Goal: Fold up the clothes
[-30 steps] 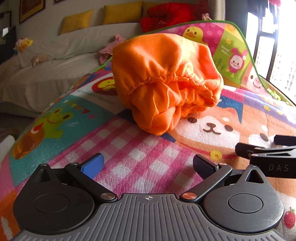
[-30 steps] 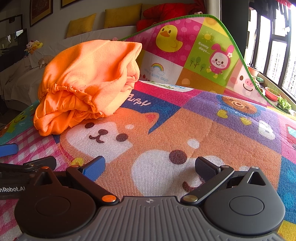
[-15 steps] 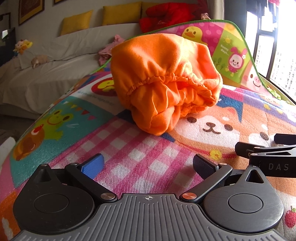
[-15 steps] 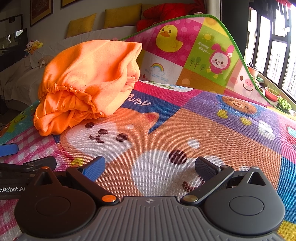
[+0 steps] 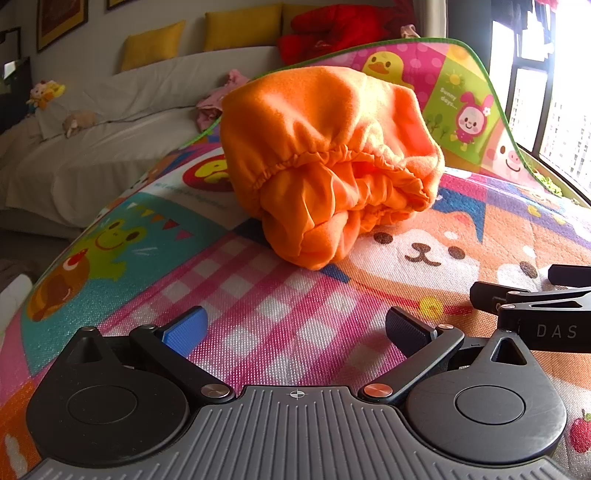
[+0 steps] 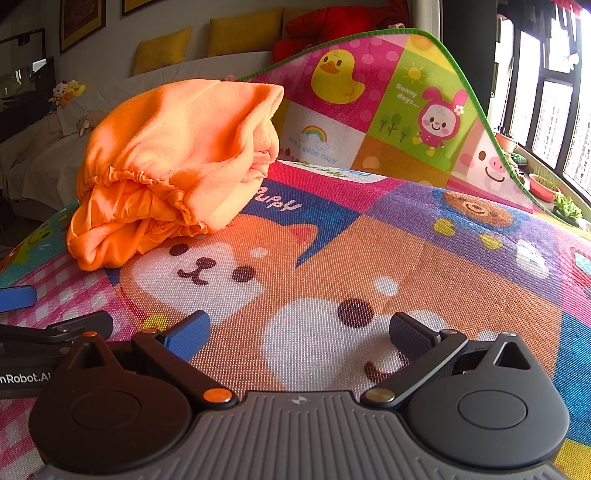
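Note:
An orange garment point(image 5: 328, 158) with a gathered elastic hem lies bundled in a loose heap on a colourful cartoon play mat point(image 5: 258, 295). It also shows in the right wrist view point(image 6: 173, 170), at the left. My left gripper point(image 5: 295, 326) is open and empty, low over the mat a short way in front of the bundle. My right gripper point(image 6: 299, 332) is open and empty, over the dog picture, to the right of the bundle. Each gripper shows at the edge of the other's view.
The mat's far end point(image 6: 406, 96) curls up behind the garment. A white sofa point(image 5: 110, 147) with yellow cushions and red clothing point(image 5: 332, 29) stands behind. Windows point(image 6: 546, 110) with potted plants are at the right. The mat's left edge drops to the floor.
The left gripper has moved slightly nearer the orange bundle. The right gripper and the garment have not visibly moved.

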Action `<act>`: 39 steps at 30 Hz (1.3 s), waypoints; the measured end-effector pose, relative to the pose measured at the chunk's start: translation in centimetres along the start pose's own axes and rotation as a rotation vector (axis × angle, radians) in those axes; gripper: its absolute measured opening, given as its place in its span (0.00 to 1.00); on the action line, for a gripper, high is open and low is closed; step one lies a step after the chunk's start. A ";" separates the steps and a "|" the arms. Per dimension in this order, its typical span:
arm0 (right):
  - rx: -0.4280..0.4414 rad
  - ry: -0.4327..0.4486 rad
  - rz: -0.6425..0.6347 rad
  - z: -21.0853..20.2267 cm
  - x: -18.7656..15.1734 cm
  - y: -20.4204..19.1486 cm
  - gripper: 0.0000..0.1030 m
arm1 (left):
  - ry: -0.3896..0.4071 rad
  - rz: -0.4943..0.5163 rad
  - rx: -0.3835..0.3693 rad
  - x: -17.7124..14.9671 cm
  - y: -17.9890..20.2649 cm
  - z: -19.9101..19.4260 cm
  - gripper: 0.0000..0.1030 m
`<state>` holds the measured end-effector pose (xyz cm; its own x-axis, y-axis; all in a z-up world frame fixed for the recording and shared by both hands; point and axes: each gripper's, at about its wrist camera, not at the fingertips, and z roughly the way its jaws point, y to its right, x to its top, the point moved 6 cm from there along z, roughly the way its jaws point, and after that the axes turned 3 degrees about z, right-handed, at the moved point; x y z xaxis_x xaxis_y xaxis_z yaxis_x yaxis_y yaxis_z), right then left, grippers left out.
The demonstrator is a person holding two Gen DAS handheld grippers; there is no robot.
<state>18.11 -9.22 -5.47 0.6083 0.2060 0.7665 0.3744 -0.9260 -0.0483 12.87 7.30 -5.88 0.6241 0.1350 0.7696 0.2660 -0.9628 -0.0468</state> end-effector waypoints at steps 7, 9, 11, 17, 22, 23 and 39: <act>0.000 0.001 0.000 0.1 0.0 0.0 1.00 | 0.000 -0.003 -0.002 0.0 -0.1 0.0 1.00; 0.000 0.001 0.000 0.1 -0.1 0.0 1.00 | 0.000 -0.003 -0.003 0.0 -0.2 0.0 1.00; -0.001 0.001 0.000 0.1 -0.1 0.0 1.00 | 0.000 -0.003 -0.003 0.0 -0.1 0.0 1.00; -0.002 0.001 -0.001 0.1 -0.1 0.0 1.00 | 0.000 -0.003 -0.004 0.0 -0.2 0.0 1.00; -0.002 0.001 -0.002 0.1 -0.1 0.0 1.00 | 0.000 -0.005 -0.005 0.0 -0.2 0.0 1.00; -0.002 0.002 -0.002 0.1 -0.1 0.0 1.00 | -0.001 -0.003 -0.004 0.1 -0.2 0.0 1.00; -0.005 0.003 -0.006 0.1 -0.1 -0.1 1.00 | -0.005 0.002 -0.010 0.3 -0.2 0.3 1.00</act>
<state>18.08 -9.09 -5.63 0.6040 0.2110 0.7685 0.3751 -0.9261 -0.0405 13.22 7.58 -5.85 0.6280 0.1345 0.7665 0.2576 -0.9654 -0.0417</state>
